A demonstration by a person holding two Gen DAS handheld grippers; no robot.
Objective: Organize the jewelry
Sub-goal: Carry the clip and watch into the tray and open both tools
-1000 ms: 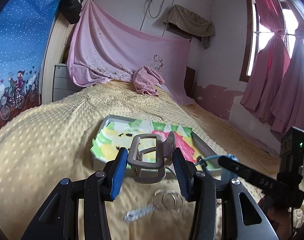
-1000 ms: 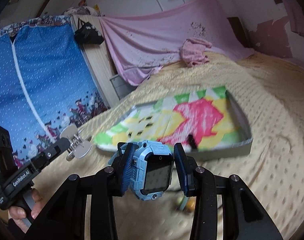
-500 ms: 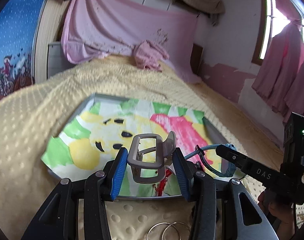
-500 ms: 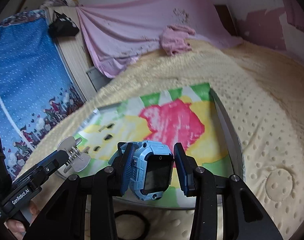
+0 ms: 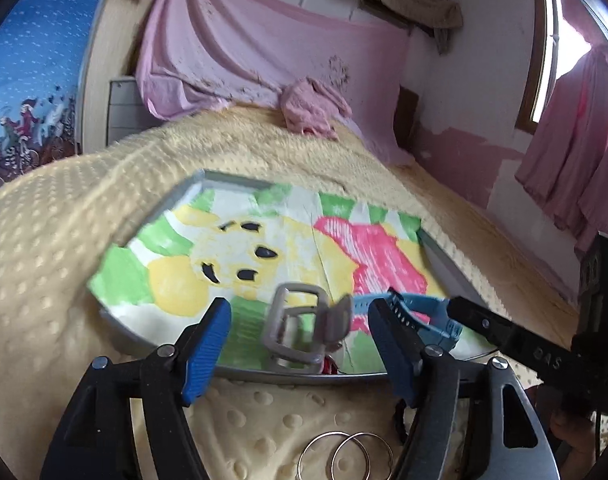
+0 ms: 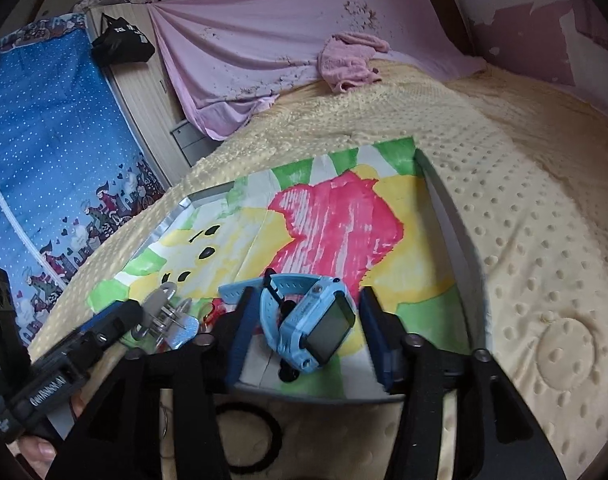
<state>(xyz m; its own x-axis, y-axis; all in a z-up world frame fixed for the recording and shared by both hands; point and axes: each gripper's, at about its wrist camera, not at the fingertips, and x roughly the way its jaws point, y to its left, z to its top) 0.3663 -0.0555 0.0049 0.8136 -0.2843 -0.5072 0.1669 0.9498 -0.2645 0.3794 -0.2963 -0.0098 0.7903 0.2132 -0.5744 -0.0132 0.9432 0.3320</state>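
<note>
A grey tray point(image 5: 192, 190) lined with a bright yellow, green and pink drawing lies on the bed; it also shows in the right wrist view point(image 6: 449, 216). My left gripper point(image 5: 300, 330) is open over the tray's near edge, and a grey hair claw clip point(image 5: 300, 328) lies loose between its jaws on the tray. My right gripper point(image 6: 304, 332) is open too, and a blue smartwatch point(image 6: 315, 328) rests tilted on the tray between its jaws. The watch strap point(image 5: 415, 308) shows in the left wrist view, and the clip point(image 6: 164, 312) in the right wrist view.
Two thin metal hoops point(image 5: 343, 456) lie on the yellow dotted blanket point(image 5: 44, 260) below the left gripper. A black hair tie point(image 6: 260, 436) lies on the blanket near the right gripper. Something small and red point(image 6: 212, 308) sits at the tray's near edge. A pink cloth point(image 5: 311, 108) lies at the bed's head.
Both grippers have moved forward over the tray and opened. The clip and the watch, held before, now lie loose on the tray between the jaws.
</note>
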